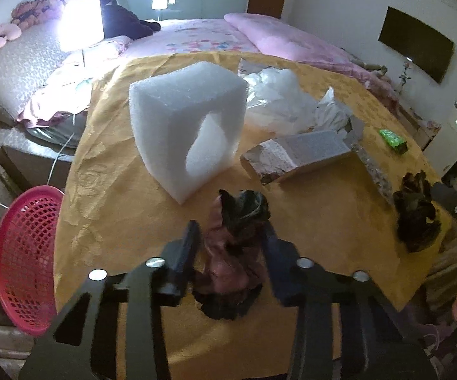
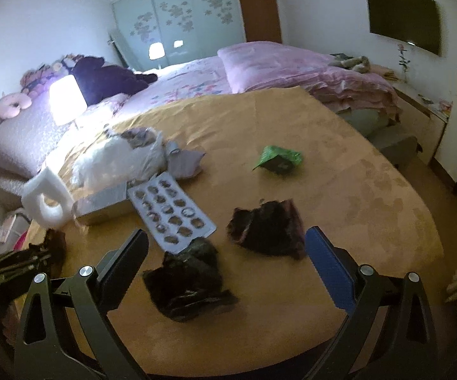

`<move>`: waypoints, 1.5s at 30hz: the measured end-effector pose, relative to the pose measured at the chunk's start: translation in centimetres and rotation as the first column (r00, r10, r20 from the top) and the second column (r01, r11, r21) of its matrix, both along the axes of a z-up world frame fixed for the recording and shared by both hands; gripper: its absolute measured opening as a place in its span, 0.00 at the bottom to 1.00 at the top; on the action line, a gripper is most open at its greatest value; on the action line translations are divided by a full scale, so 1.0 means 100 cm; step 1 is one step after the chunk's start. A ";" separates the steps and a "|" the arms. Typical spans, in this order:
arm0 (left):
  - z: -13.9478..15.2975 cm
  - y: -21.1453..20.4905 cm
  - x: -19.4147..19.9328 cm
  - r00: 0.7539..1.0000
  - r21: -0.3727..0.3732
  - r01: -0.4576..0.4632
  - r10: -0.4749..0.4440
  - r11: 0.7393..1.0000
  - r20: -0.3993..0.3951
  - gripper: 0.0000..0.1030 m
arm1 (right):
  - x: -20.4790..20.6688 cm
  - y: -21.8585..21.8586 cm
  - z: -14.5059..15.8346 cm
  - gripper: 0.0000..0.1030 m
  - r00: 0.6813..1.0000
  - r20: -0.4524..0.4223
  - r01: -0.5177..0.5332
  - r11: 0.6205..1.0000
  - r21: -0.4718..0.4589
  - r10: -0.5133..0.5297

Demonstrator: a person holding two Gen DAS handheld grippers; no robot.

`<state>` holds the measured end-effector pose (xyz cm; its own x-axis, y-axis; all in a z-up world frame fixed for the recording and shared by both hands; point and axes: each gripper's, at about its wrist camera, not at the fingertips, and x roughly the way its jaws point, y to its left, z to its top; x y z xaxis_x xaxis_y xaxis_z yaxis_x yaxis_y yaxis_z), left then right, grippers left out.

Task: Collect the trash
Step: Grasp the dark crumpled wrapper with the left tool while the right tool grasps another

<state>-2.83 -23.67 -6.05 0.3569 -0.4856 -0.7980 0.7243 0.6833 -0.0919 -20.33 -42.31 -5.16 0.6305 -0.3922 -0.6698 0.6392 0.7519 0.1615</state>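
In the left wrist view my left gripper (image 1: 231,240) is shut on a crumpled dark and maroon wrapper (image 1: 231,253), which fills the gap between the fingers just above the yellow tablecloth (image 1: 117,190). My right gripper (image 2: 225,250) stands open low over the table. A crumpled dark wrapper (image 2: 190,281) lies between its fingers, untouched, and a second dark wrapper (image 2: 269,231) lies just beyond the blue right finger (image 2: 326,262). At the left edge of the right wrist view the left gripper (image 2: 19,262) shows with its dark wrapper (image 2: 55,242).
A white foam block (image 1: 190,126), a clear plastic bag (image 1: 276,98), an opened cardboard box (image 1: 298,155) and a green packet (image 1: 393,139) lie further back. A plastic tray with round cavities (image 2: 171,212) lies beside the box. A pink mesh basket (image 1: 25,259) stands off the table's left edge.
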 end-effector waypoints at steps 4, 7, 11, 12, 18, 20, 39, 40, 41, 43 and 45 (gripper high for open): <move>0.000 0.000 -0.005 1.000 0.002 0.012 -0.013 1.000 0.006 0.25 | 0.006 0.002 -0.009 0.92 0.999 -0.022 -0.026 0.999 0.020 0.026; 0.000 0.001 -0.006 1.000 -0.001 0.011 -0.011 1.000 0.003 0.24 | 0.010 0.003 -0.014 0.88 0.998 -0.036 -0.044 0.998 0.039 0.045; 0.001 0.001 -0.009 1.000 0.002 0.015 -0.015 1.000 0.005 0.24 | 0.015 0.008 -0.020 0.78 0.995 -0.052 -0.079 0.995 0.057 0.082; 0.001 0.001 -0.009 1.000 0.002 0.017 -0.017 1.000 0.003 0.24 | 0.016 0.010 -0.021 0.75 0.994 -0.056 -0.087 0.994 0.060 0.090; 0.006 0.004 -0.013 0.999 0.006 0.023 -0.023 1.000 0.023 0.24 | 0.020 0.014 -0.027 0.50 0.990 -0.082 -0.110 0.991 0.075 0.116; 0.008 0.005 -0.013 0.999 0.002 0.021 -0.021 1.000 0.030 0.24 | 0.021 0.015 -0.028 0.44 0.990 -0.081 -0.110 0.991 0.073 0.116; 0.037 0.039 -0.018 0.997 -0.047 -0.002 0.006 0.999 0.083 0.24 | 0.032 0.047 0.009 0.34 0.978 0.011 -0.207 0.978 0.018 0.207; 0.038 0.041 -0.018 0.996 -0.048 -0.004 0.008 0.999 0.085 0.24 | 0.035 0.049 0.011 0.34 0.976 0.016 -0.217 0.976 0.019 0.217; 0.041 0.043 -0.018 0.996 -0.052 -0.007 0.011 0.999 0.087 0.24 | 0.037 0.050 0.012 0.34 0.974 0.021 -0.228 0.974 0.022 0.227; 0.044 0.047 -0.017 0.996 -0.058 -0.019 0.024 0.998 0.091 0.24 | 0.042 0.052 0.015 0.34 0.970 0.031 -0.244 0.969 0.028 0.243; 0.047 0.052 -0.015 0.994 -0.063 -0.032 0.038 0.997 0.099 0.24 | 0.049 0.054 0.019 0.34 0.965 0.039 -0.259 0.966 0.022 0.258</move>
